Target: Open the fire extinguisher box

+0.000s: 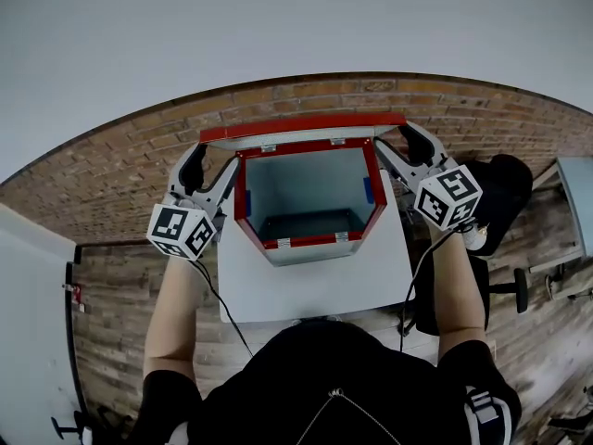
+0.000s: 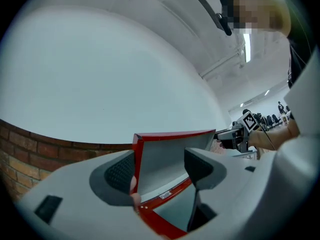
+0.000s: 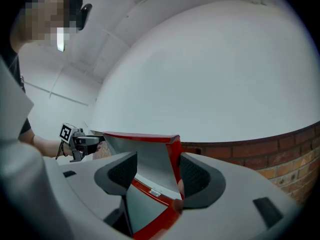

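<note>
On a white table (image 1: 315, 290) before a brick wall (image 1: 111, 179): a box (image 1: 310, 242) with a red frame, standing open, grey inside. At its rear edge, the lid (image 1: 301, 128), raised upright and close to the wall, red rim on top. At the lid's top left corner, the left gripper (image 1: 211, 167); at the top right corner, the right gripper (image 1: 400, 146); each held up from below on a bare forearm (image 1: 176, 313). In the left gripper view, jaws wide apart and straddling the lid's corner, with the red side edge right against the outer pad (image 2: 119, 170) and the inner pad (image 2: 199, 164) out over the grey inner face; contact there not clear. Not clamped on the lid. In the right gripper view, much the same mirrored: jaws spread wide, red side edge hard by the outer pad (image 3: 196, 174), inner pad (image 3: 122, 171) apart from it, over the lid's grey face. In each gripper view, the other gripper small at the lid's far corner.
</note>
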